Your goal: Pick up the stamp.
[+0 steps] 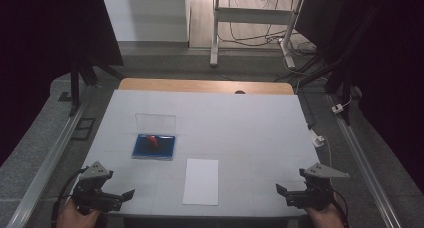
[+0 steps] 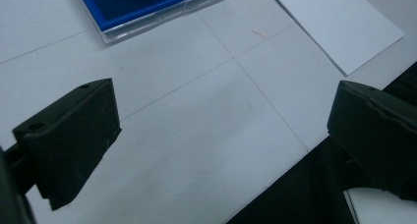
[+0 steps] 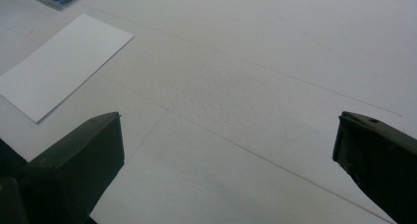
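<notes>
A shallow blue case (image 1: 154,147) lies open on the white table (image 1: 250,123), left of centre, with its clear lid (image 1: 155,123) standing up behind it. A small red object (image 1: 152,141) rests inside. A white sheet of paper (image 1: 201,181) lies flat near the front edge. My left gripper (image 1: 120,188) is held at the front left corner, open and empty; in its own view the wide jaws (image 2: 223,116) frame bare table, with the case's corner (image 2: 142,8) and the paper (image 2: 339,22) ahead. My right gripper (image 1: 290,183), at the front right corner, is open and empty (image 3: 226,150).
A wooden strip (image 1: 205,85) borders the table's far edge. Metal rails (image 1: 50,153) run along both sides on the grey floor. Desk legs and cables (image 1: 260,35) stand farther back. In the right gripper view, the paper (image 3: 64,62) lies to the left.
</notes>
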Action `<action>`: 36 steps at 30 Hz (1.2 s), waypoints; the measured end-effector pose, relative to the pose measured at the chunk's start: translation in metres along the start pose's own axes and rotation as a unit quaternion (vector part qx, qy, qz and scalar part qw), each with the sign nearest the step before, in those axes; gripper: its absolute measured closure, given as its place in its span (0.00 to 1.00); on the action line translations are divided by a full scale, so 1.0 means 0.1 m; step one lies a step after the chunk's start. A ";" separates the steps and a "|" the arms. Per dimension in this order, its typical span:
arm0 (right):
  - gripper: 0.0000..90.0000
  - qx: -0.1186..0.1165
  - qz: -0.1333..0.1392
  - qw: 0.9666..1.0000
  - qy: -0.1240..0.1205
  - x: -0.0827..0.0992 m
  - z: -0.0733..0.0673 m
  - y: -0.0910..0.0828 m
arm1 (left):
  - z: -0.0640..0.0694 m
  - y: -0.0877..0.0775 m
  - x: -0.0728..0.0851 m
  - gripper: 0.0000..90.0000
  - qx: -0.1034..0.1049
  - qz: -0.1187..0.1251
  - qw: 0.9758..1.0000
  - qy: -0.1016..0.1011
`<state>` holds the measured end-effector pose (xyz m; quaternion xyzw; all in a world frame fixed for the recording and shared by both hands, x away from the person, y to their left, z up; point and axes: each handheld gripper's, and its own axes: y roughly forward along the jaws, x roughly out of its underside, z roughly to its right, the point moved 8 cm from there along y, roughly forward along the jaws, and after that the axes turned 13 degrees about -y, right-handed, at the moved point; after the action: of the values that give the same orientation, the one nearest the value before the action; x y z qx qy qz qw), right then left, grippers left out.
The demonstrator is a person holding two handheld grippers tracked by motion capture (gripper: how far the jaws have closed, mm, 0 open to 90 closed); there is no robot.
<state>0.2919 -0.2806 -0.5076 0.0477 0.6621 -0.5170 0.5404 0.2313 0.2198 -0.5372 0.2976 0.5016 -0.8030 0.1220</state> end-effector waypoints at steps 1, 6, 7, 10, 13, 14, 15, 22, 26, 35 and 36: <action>0.00 0.000 0.001 1.000 0.001 0.00 0.00 0.00 | 0.00 0.00 0.00 0.00 0.003 0.000 1.000 -0.003; 0.00 -0.001 0.000 1.000 0.003 0.00 0.00 0.00 | -0.01 0.00 0.00 0.00 0.008 -0.004 1.000 -0.006; 0.00 -0.001 -0.001 1.000 0.003 0.00 0.00 0.00 | -0.01 0.00 0.00 0.00 0.007 -0.004 1.000 -0.006; 0.00 -0.001 -0.003 1.000 0.000 0.00 0.00 0.00 | -0.01 0.00 0.00 0.00 0.008 -0.005 1.000 -0.006; 0.00 -0.002 -0.002 1.000 -0.004 0.00 -0.01 0.01 | -0.01 0.00 0.00 0.00 0.008 -0.003 1.000 -0.008; 0.00 -0.002 -0.004 1.000 -0.006 0.00 -0.01 0.01 | -0.01 0.00 0.00 0.00 0.008 -0.002 1.000 -0.010; 0.00 -0.002 -0.004 1.000 -0.005 0.00 -0.02 0.01 | -0.02 0.00 0.00 0.00 0.010 -0.002 1.000 -0.012; 0.00 -0.002 -0.003 1.000 -0.006 0.00 -0.02 0.01 | -0.02 0.02 0.00 0.00 0.003 -0.010 1.000 -0.010; 0.00 -0.004 -0.003 1.000 -0.006 0.00 -0.02 0.01 | -0.02 0.02 0.00 0.00 0.002 -0.010 1.000 -0.009; 0.00 -0.005 -0.008 1.000 -0.010 0.00 -0.03 0.02 | 0.03 0.01 -0.09 0.00 0.017 0.014 1.000 -0.003; 0.00 -0.006 -0.007 1.000 -0.010 0.00 -0.03 0.02 | 0.04 0.01 -0.11 0.00 0.024 0.017 1.000 -0.001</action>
<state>0.2910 -0.2777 -0.5090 0.0346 0.6601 -0.5176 0.5433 0.2389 0.2143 -0.5302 0.3080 0.4772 -0.8129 0.1288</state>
